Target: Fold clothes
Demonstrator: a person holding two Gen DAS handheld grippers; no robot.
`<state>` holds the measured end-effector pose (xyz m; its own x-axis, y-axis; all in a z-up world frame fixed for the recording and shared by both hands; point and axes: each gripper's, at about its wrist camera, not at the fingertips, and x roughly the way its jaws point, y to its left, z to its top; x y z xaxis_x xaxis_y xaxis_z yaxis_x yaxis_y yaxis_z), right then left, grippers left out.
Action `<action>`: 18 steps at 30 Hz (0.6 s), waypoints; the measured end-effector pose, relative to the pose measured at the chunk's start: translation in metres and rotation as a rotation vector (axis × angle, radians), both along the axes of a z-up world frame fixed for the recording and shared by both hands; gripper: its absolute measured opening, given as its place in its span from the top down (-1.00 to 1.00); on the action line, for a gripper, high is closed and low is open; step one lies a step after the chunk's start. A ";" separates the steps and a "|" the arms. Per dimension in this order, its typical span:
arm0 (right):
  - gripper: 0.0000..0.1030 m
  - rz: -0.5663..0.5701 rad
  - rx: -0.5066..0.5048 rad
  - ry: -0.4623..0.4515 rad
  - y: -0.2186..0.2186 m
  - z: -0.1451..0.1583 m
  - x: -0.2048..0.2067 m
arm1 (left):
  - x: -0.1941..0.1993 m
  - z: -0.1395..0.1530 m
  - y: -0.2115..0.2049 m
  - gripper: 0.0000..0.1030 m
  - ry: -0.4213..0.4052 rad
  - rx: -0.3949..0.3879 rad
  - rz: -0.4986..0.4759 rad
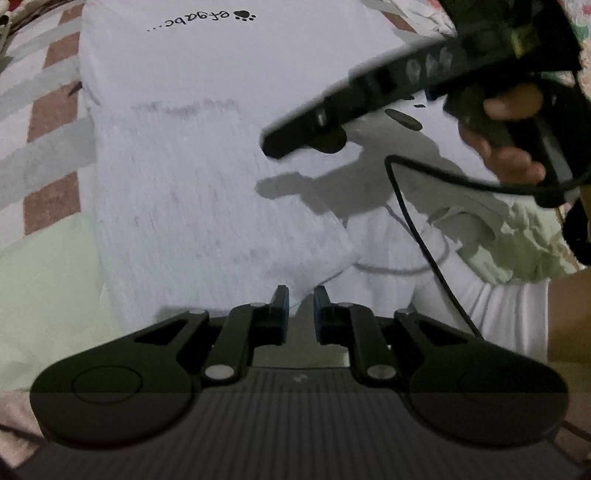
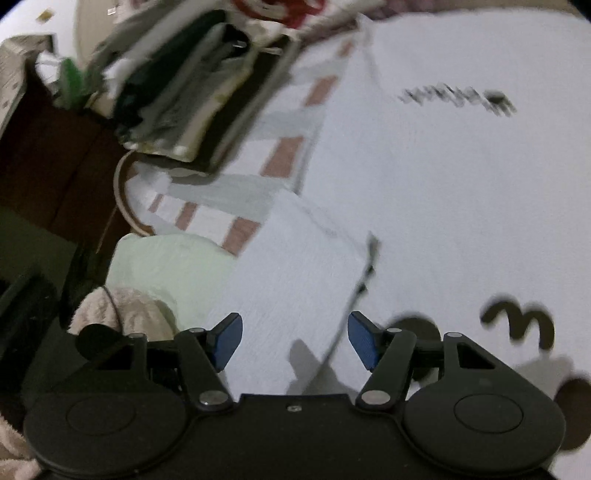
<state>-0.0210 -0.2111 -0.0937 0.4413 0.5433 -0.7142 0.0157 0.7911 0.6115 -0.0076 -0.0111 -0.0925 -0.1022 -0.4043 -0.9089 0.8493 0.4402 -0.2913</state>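
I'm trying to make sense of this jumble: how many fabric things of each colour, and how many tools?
White shirt: 1
Pale green cloth: 1
Beige towel: 1
Striped sheet: 1
Tools: 2 (left tool, right tool)
Total: 6

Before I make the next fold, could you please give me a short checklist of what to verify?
1. Left gripper has hold of the white garment: cannot tell; jaws nearly shut, cloth shows in the gap.
2. Right gripper free: ok; jaws wide, nothing held.
3. Folded flap lying flat: ok.
4. Black cable clear of the garment: not ok; it crosses the cloth in the left wrist view.
5. Printed lettering facing up: ok.
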 end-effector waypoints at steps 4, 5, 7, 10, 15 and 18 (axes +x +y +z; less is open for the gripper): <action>-0.11 0.094 0.021 -0.066 0.014 -0.005 -0.019 | 0.025 0.039 0.015 0.69 -0.198 -0.018 0.112; 0.12 0.137 0.014 -0.087 0.021 -0.005 -0.023 | 0.033 0.050 0.020 0.66 -0.252 -0.023 0.146; 0.26 0.212 -0.047 -0.093 0.039 -0.006 -0.026 | 0.049 0.071 0.028 0.56 -0.359 -0.033 0.212; 0.26 0.295 -0.195 -0.096 0.064 -0.010 -0.031 | 0.064 0.051 0.026 0.23 -0.265 -0.005 0.260; 0.24 0.355 -0.236 -0.070 0.078 -0.011 -0.039 | 0.074 0.009 0.034 0.27 -0.239 0.069 0.436; 0.16 0.440 -0.265 -0.073 0.090 -0.014 -0.048 | 0.074 0.013 0.032 0.26 -0.284 0.049 0.473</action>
<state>-0.0693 -0.1212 -0.1075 0.2656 0.4930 -0.8285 -0.3884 0.8412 0.3761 0.0662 0.0213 -0.0799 0.3326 -0.3027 -0.8932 0.5977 0.8002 -0.0486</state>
